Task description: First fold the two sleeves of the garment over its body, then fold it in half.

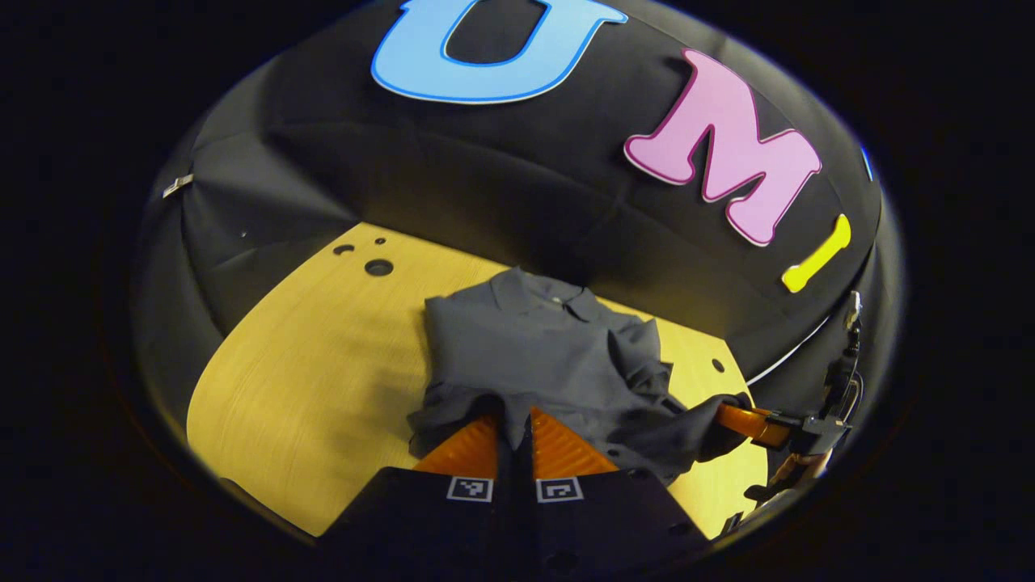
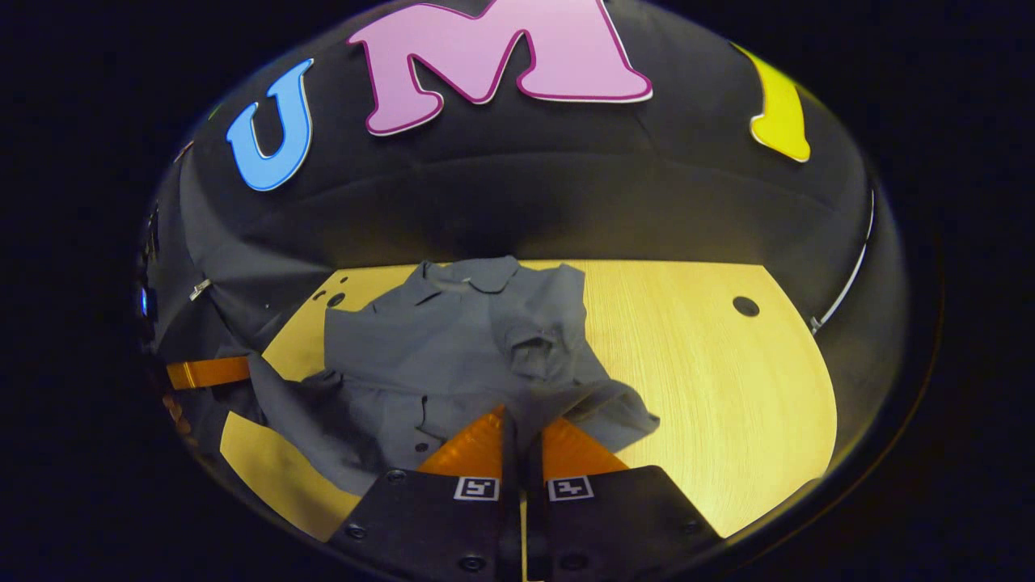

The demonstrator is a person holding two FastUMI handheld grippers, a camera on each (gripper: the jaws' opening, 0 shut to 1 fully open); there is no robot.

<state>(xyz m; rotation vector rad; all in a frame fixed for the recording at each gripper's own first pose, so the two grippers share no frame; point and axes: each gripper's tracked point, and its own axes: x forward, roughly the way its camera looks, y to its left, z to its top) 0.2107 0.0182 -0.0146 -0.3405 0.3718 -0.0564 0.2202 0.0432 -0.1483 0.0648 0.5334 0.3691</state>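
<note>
A grey collared shirt [image 1: 534, 347] lies on the wooden table [image 1: 307, 364], its collar at the far side. One short sleeve [image 1: 639, 356] lies folded over the body. My left gripper [image 1: 513, 440] is shut on the near hem, with cloth pinched between its fingers. The right gripper [image 1: 752, 422] shows farther right, gripping the hem's other end. In the right gripper view the shirt [image 2: 437, 347] spreads ahead and to the left, and my right gripper [image 2: 521, 436] is shut on the hem, which is raised off the table [image 2: 711, 380]. The left gripper's finger [image 2: 206, 372] shows at the left edge.
Round holes [image 1: 378, 267] mark the table's far left corner, and another hole [image 2: 745, 306] sits at the far right. The black cloth wall closes in behind the table. Bare wood lies to the left of the shirt and to its right.
</note>
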